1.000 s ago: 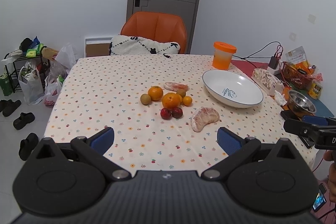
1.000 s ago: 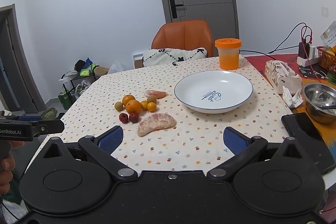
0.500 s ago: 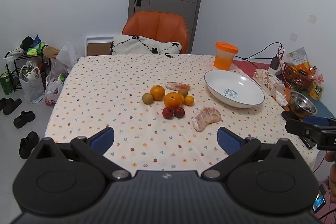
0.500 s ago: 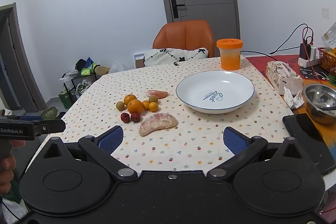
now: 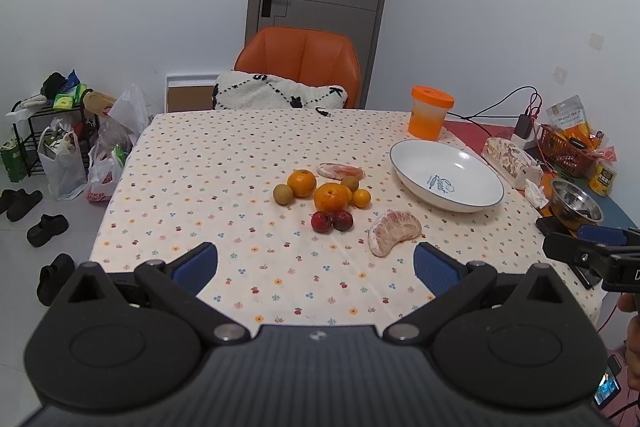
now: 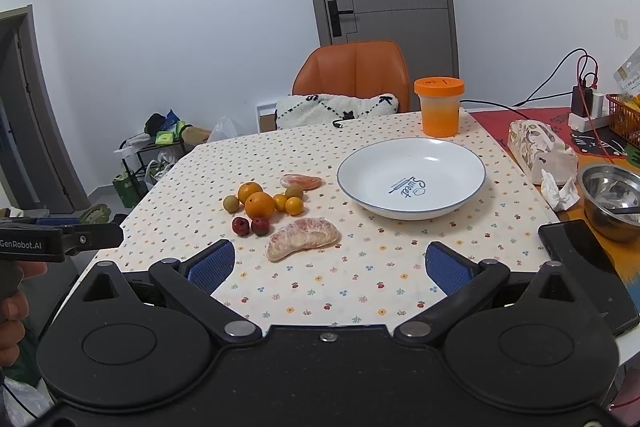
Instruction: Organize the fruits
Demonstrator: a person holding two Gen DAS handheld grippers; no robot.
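Observation:
A cluster of fruit lies mid-table: a large orange (image 5: 331, 197) (image 6: 259, 205), a second orange (image 5: 301, 183), two dark red fruits (image 5: 331, 221) (image 6: 250, 225), small yellow-green ones, and two peeled pomelo pieces, the big pomelo piece (image 5: 394, 231) (image 6: 303, 239) nearest me. An empty white bowl (image 5: 446, 175) (image 6: 412, 177) sits to their right. My left gripper (image 5: 316, 261) is open, held above the near table edge, nothing between its blue pads. My right gripper (image 6: 330, 263) is open too, just short of the big pomelo piece.
An orange-lidded cup (image 6: 439, 106) stands behind the bowl. On the right lie a tissue pack (image 6: 540, 151), a steel bowl (image 6: 612, 199) and a black phone (image 6: 580, 263). An orange chair (image 5: 300, 67) with a pillow stands at the far side. Bags and shoes are on the floor at left.
Both grippers have eased slightly forward toward the table; the fruit and bowl look a little closer. Nothing was picked up or moved.

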